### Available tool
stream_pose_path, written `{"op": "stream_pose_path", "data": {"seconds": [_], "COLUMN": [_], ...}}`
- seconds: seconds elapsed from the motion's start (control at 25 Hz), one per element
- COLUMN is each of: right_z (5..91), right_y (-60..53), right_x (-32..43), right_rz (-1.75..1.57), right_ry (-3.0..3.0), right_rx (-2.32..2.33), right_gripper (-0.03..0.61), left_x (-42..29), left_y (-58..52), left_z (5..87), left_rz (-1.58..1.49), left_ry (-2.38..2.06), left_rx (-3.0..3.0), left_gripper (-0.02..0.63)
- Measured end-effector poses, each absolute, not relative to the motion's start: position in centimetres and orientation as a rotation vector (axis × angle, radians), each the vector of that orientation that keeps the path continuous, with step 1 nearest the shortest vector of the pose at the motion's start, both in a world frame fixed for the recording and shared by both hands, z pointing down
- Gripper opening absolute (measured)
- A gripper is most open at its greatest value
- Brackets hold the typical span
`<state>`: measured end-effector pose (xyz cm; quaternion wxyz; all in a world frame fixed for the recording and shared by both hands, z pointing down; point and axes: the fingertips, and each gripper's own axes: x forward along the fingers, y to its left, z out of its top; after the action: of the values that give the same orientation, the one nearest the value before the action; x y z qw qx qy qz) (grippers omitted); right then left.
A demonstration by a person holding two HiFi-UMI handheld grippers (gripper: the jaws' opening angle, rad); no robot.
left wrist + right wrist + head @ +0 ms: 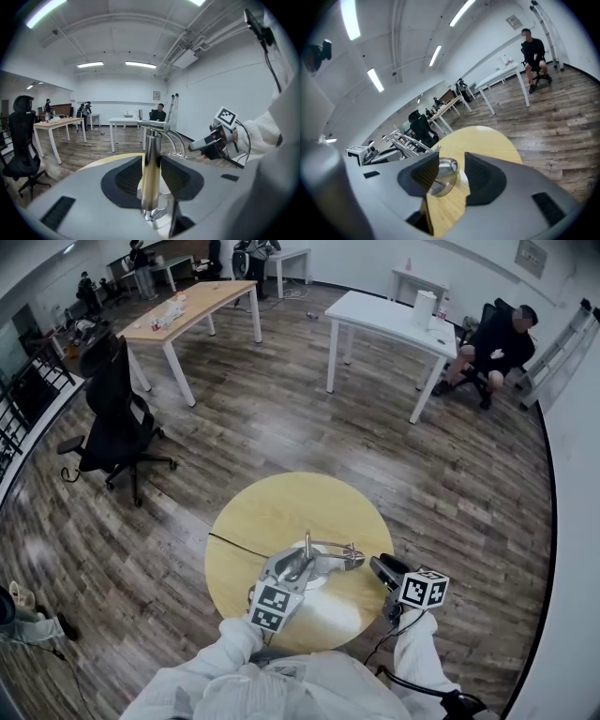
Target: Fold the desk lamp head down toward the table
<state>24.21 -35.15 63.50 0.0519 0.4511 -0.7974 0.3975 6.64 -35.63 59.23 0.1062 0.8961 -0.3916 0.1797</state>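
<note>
A chrome desk lamp point(312, 562) stands on the round wooden table point(281, 512), near its front edge. My left gripper point(292, 570) is shut on the lamp's upright post point(150, 173), with the pads pressed against both sides of it. From the top of the post the lamp's wire-framed head point(177, 139) reaches to the right. My right gripper point(382, 570) hovers open just right of the lamp. Between its spread jaws the right gripper view shows the lamp's round chrome base point(440, 177), which they do not touch. The lamp head point(404, 140) shows at that view's left.
A black cable point(234, 544) runs off the table's left side. A black office chair point(117, 423) stands to the far left. Beyond are a wooden desk point(187, 307) and a white desk point(389, 320), and a seated person point(497, 343) at the back right.
</note>
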Motion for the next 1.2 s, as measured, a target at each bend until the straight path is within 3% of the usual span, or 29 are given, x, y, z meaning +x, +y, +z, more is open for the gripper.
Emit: {"op": "stream_pose_path", "data": {"seconds": [0.12,0.28,0.4,0.56,1.2], "right_z": [59.7,57.7,57.8,58.5,55.0], "right_y": [-34.1,-31.9,-30.2,-29.6,-28.8], "right_x": [23.5,19.0,14.2,11.1,11.8], "right_rz": [1.05,0.808,0.727,0.685,0.541], "right_ry": [-2.444,-2.367,-2.375,-2.366,-2.408], "right_rx": [1.559,1.795,1.82,1.748,1.776], "right_gripper": [0.167,0.029,0.012,0.011,0.011], "left_x": [4.7,4.2,4.7,5.9,4.9], "left_y": [-34.5,-32.8,-31.3,-29.9,-29.3], "left_z": [58.4,58.0,57.7,57.7,55.7], "left_rz": [0.416,0.312,0.341,0.374,0.318], "left_ry": [-1.222,-1.279,-1.311,-1.273,-1.369], "left_rx": [2.499,2.394,2.438,2.474,2.462], "left_gripper": [0.089,0.008,0.002,0.002,0.002]}}
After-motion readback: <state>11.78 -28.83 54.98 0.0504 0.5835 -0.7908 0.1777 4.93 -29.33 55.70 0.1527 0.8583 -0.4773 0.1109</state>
